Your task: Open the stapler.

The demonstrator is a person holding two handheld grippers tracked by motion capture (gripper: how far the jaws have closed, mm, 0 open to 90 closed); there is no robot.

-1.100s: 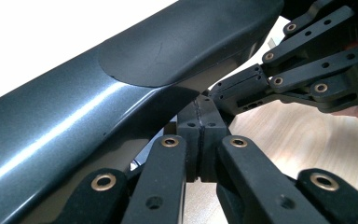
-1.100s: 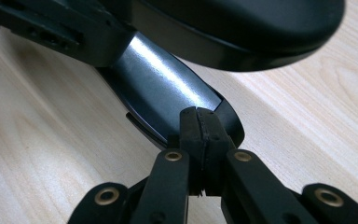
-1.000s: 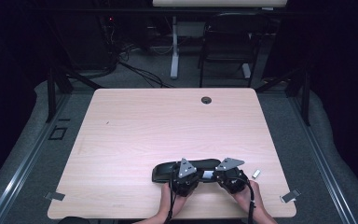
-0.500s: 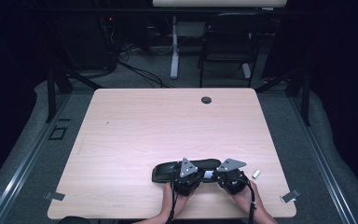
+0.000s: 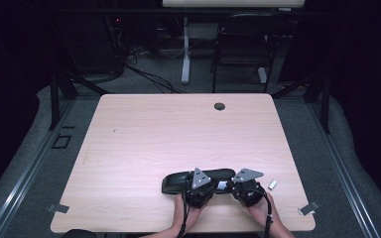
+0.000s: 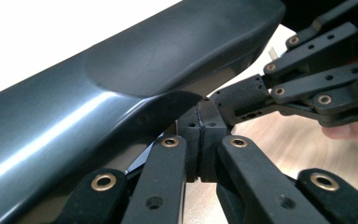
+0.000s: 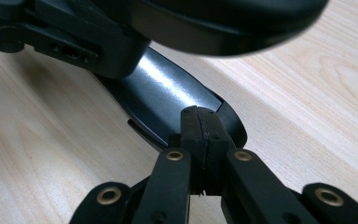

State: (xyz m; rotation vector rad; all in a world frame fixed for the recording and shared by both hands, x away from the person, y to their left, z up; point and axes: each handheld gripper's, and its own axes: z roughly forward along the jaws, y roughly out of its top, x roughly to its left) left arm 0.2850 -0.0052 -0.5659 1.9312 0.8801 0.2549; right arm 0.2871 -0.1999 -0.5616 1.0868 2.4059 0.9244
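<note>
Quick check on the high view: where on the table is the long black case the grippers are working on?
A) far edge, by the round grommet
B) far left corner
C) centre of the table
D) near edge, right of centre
D: the black case lies by the table's near edge, right of centre, far from the grommet.

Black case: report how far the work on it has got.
Done: both tools have closed in on the black case near the table's front edge. In hand: left tool and right tool sit shut against it. Left: opening or moving it; the small white piece lies untouched.
</note>
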